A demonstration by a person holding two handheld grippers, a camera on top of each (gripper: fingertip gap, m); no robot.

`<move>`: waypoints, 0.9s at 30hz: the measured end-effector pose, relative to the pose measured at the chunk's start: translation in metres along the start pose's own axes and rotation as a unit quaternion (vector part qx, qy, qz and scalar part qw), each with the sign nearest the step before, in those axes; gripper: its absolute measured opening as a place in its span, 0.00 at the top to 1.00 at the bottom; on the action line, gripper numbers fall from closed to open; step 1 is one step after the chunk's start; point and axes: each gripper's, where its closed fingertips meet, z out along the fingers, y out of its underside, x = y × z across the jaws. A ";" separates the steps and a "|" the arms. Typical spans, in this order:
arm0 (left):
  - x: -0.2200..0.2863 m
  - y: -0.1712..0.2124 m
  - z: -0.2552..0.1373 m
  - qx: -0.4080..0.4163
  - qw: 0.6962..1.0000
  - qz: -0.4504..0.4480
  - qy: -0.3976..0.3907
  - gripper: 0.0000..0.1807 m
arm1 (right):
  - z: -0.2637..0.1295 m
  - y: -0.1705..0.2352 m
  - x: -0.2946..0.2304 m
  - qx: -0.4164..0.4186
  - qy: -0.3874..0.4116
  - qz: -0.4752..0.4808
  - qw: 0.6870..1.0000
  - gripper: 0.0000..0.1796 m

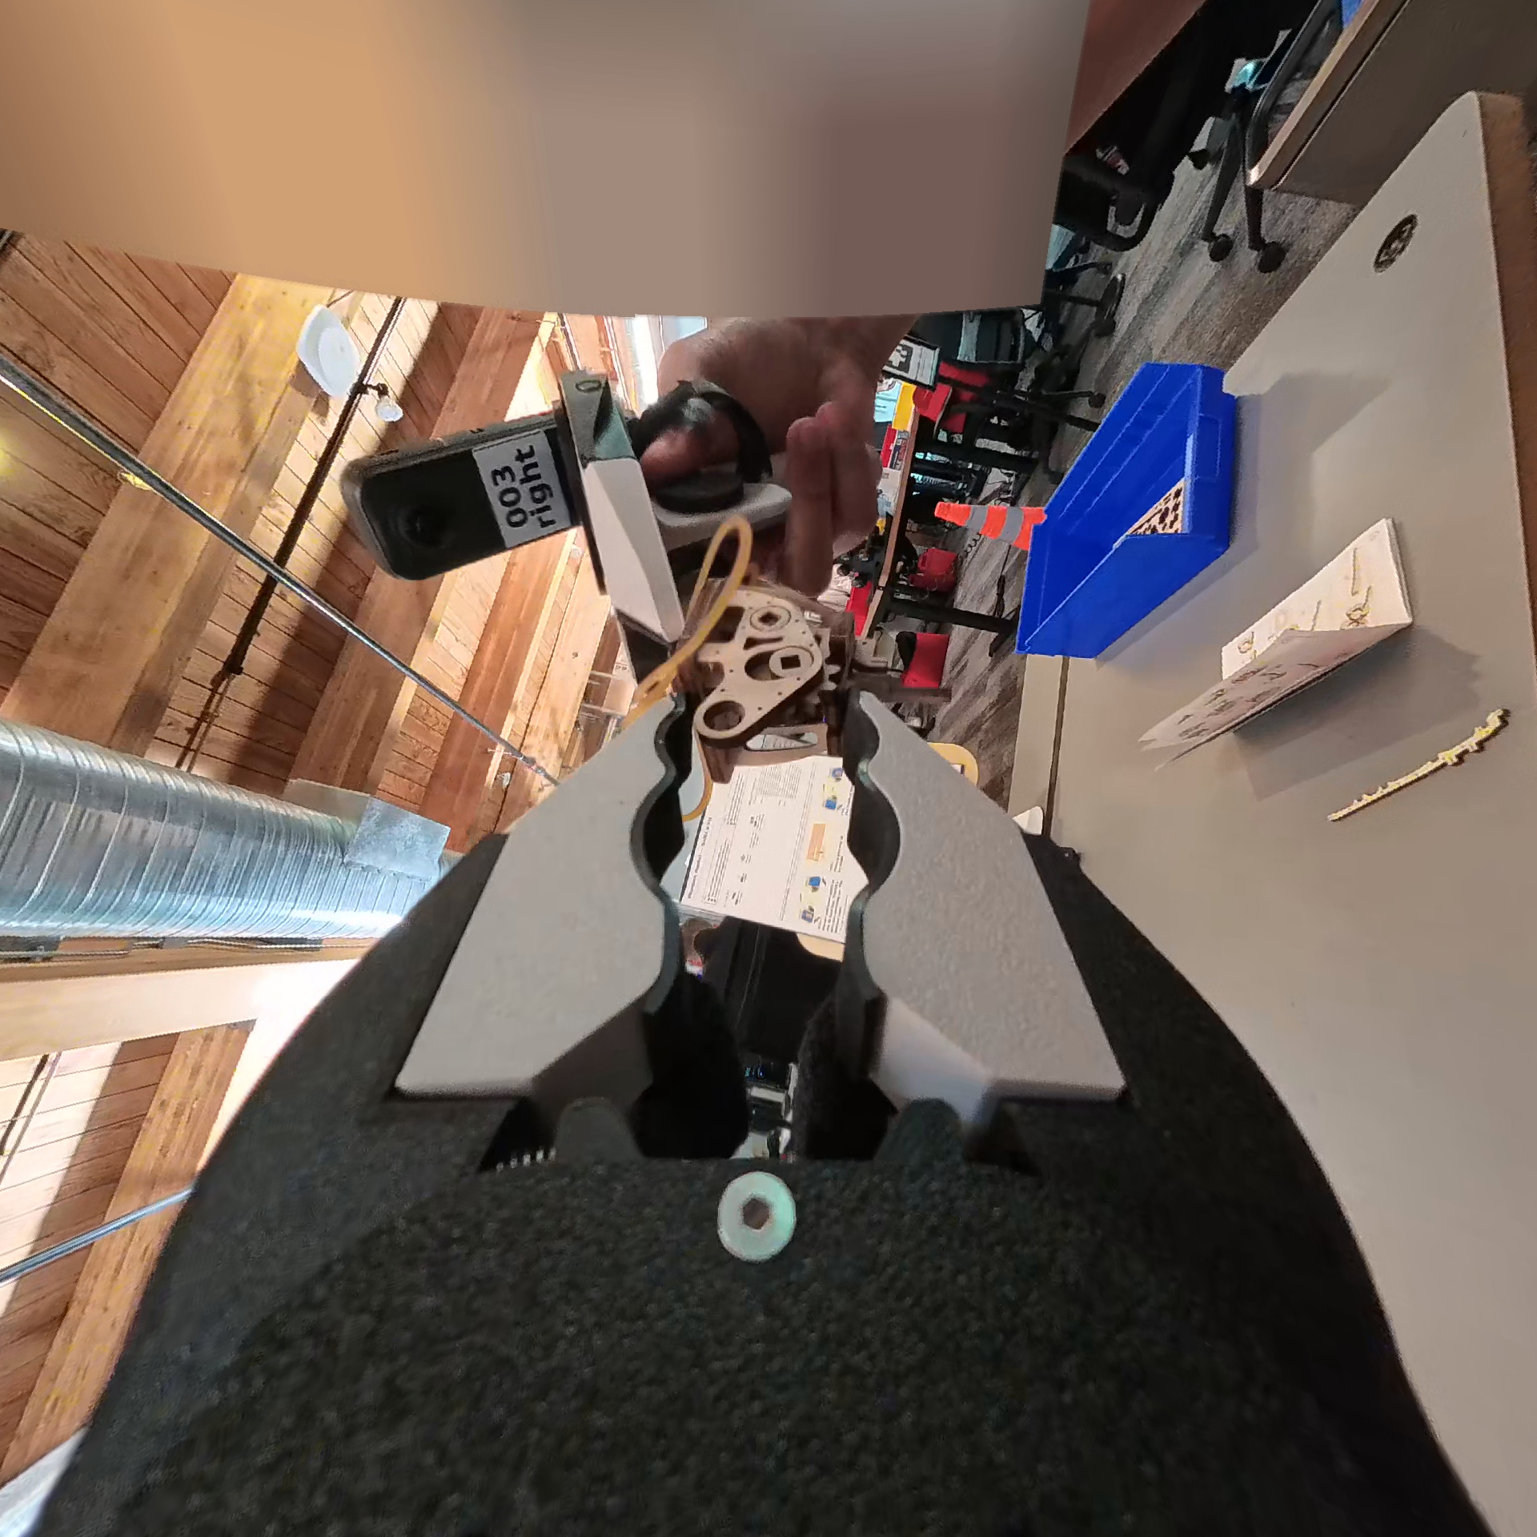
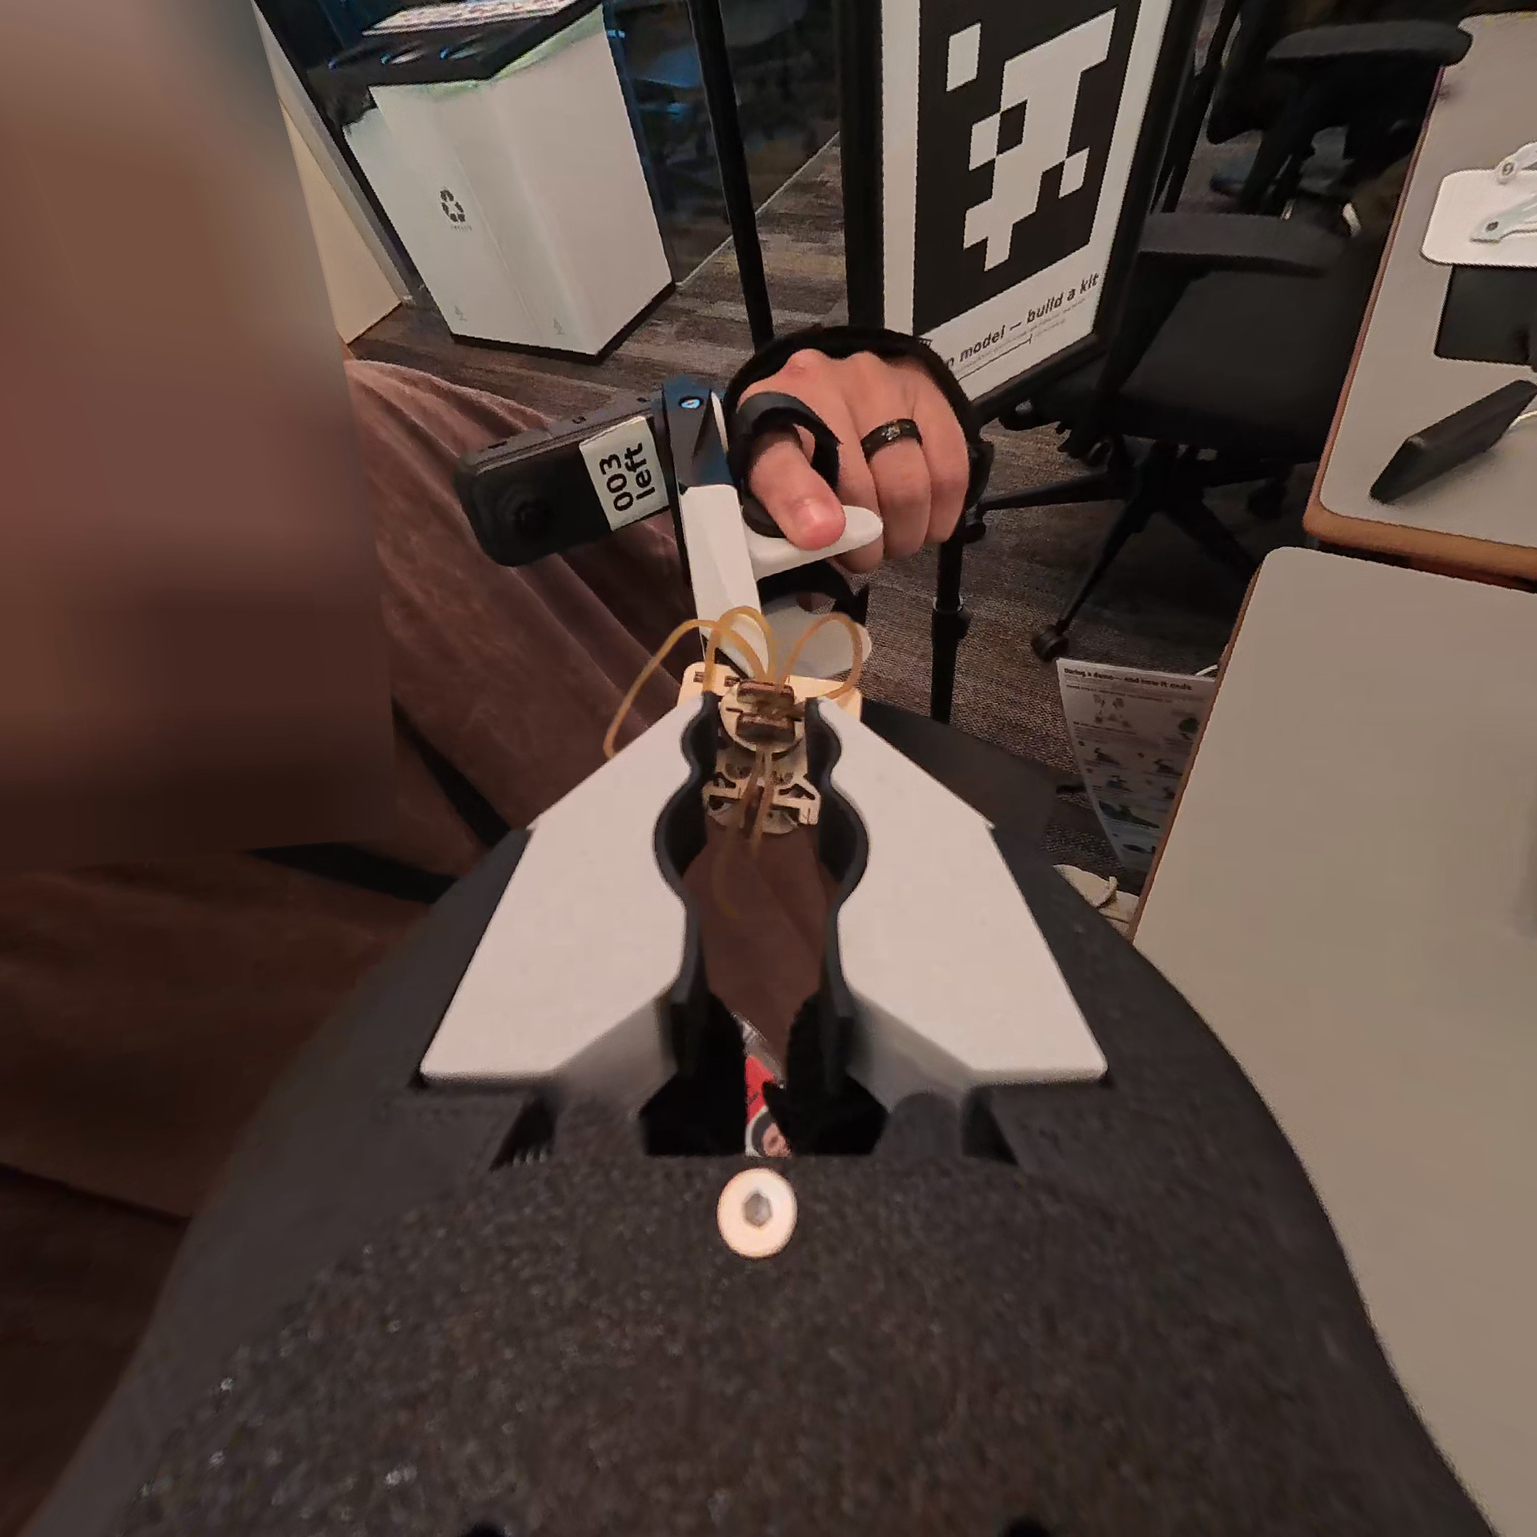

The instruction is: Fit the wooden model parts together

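the wooden model (image 1: 769, 678), trailing rubber bands (image 1: 719, 574), hangs in the air beside a grey table (image 1: 1331, 956) bearing 1 blue bin (image 1: 1123, 532), clamped at once by the left gripper (image 1: 765, 724) and right gripper (image 2: 761, 707), each tilted in a hand (image 2: 865, 449).

Pale, laser-cut plywood with dark brown burnt edges is seen in the wooden model (image 1: 769, 678), and tan-yellow rubber bands (image 1: 722, 574) are looped around it. The left gripper (image 1: 765, 724) is made up of light grey fingers (image 1: 582, 873) with black inner pads on a speckled black body. The same grey and black are shown by the right gripper (image 2: 761, 715). A bright blue bin (image 1: 1123, 524) is set on the off-white table (image 1: 1331, 998). A black-and-white square-patterned marker board (image 2: 1019, 141) is visible.
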 end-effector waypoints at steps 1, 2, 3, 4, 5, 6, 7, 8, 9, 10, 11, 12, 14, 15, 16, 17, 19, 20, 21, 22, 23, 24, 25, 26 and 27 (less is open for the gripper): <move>-0.002 0.000 0.000 -0.003 1.000 -0.002 -0.004 0.81 | -0.001 -0.002 0.000 0.006 -0.002 0.004 1.000 0.89; -0.003 0.001 0.001 -0.006 1.000 -0.004 -0.007 0.81 | -0.002 -0.003 0.001 0.011 -0.004 0.009 1.000 0.89; -0.005 0.002 0.001 -0.008 1.000 -0.004 -0.010 0.81 | -0.002 -0.004 0.002 0.016 -0.004 0.013 1.000 0.89; -0.006 0.002 0.001 -0.010 1.000 -0.006 -0.013 0.81 | -0.003 -0.005 0.004 0.020 -0.003 0.014 1.000 0.89; -0.007 0.003 0.001 -0.010 1.000 -0.008 -0.014 0.81 | -0.003 -0.006 0.004 0.023 -0.001 0.009 1.000 0.89; -0.008 0.003 0.001 -0.010 1.000 -0.011 -0.016 0.81 | -0.003 -0.006 0.005 0.024 0.003 0.003 1.000 0.89; -0.009 0.003 0.001 -0.009 1.000 -0.010 -0.019 0.81 | -0.003 -0.007 0.005 0.025 0.004 0.000 1.000 0.89; -0.009 0.003 0.001 -0.008 1.000 -0.009 -0.021 0.81 | -0.003 -0.008 0.005 0.023 0.005 -0.001 1.000 0.89; -0.009 0.004 0.001 -0.010 1.000 -0.011 -0.020 0.81 | -0.002 -0.008 0.005 0.022 0.007 -0.002 1.000 0.89; -0.009 0.003 0.001 -0.010 1.000 -0.011 -0.020 0.81 | -0.002 -0.009 0.005 0.022 0.006 -0.002 1.000 0.89; -0.010 0.003 0.001 -0.010 1.000 -0.012 -0.022 0.81 | -0.002 -0.010 0.005 0.023 0.004 0.001 1.000 0.89; -0.011 0.004 0.001 -0.013 1.000 -0.015 -0.021 0.82 | -0.002 -0.010 0.005 0.021 0.003 0.003 1.000 0.89; -0.011 0.004 0.001 -0.016 1.000 -0.017 -0.019 0.81 | -0.003 -0.010 0.005 0.020 -0.001 0.006 1.000 0.89; -0.012 0.005 0.001 -0.019 0.999 -0.019 -0.018 0.82 | -0.003 -0.010 0.006 0.019 0.000 0.005 1.000 0.89; -0.011 0.006 0.001 -0.021 0.999 -0.021 -0.017 0.81 | -0.003 -0.010 0.006 0.015 0.003 0.003 1.000 0.89; -0.011 0.007 0.002 -0.023 0.999 -0.022 -0.016 0.82 | -0.003 -0.009 0.007 0.007 0.007 -0.003 1.000 0.89; -0.011 0.008 0.002 -0.023 0.999 -0.023 -0.019 0.82 | -0.002 -0.009 0.008 -0.003 0.019 -0.019 1.000 0.88; -0.012 0.007 0.001 -0.022 0.999 -0.021 -0.021 0.81 | -0.001 -0.010 0.008 -0.008 0.023 -0.026 0.999 0.88; -0.012 0.007 0.000 -0.020 0.999 -0.018 -0.022 0.82 | 0.000 -0.011 0.007 -0.013 0.025 -0.033 0.999 0.85; -0.011 0.007 0.000 -0.018 0.999 -0.016 -0.021 0.81 | 0.000 -0.011 0.006 -0.019 0.028 -0.041 0.999 0.81; -0.011 0.005 -0.001 -0.015 1.000 -0.014 -0.023 0.82 | 0.000 -0.012 0.004 -0.024 0.031 -0.053 0.998 0.77; -0.012 0.005 -0.002 -0.013 0.999 -0.014 -0.026 0.82 | -0.001 -0.013 0.002 -0.028 0.036 -0.066 0.997 0.75; -0.013 0.005 -0.003 -0.014 0.999 -0.015 -0.026 0.81 | -0.002 -0.014 0.001 -0.032 0.044 -0.083 0.995 0.74; -0.014 0.006 -0.004 -0.014 0.999 -0.015 -0.027 0.81 | -0.003 -0.016 -0.001 -0.033 0.051 -0.103 0.993 0.72; -0.014 0.006 -0.005 -0.013 0.999 -0.014 -0.028 0.82 | -0.005 -0.019 -0.004 -0.031 0.060 -0.123 0.990 0.71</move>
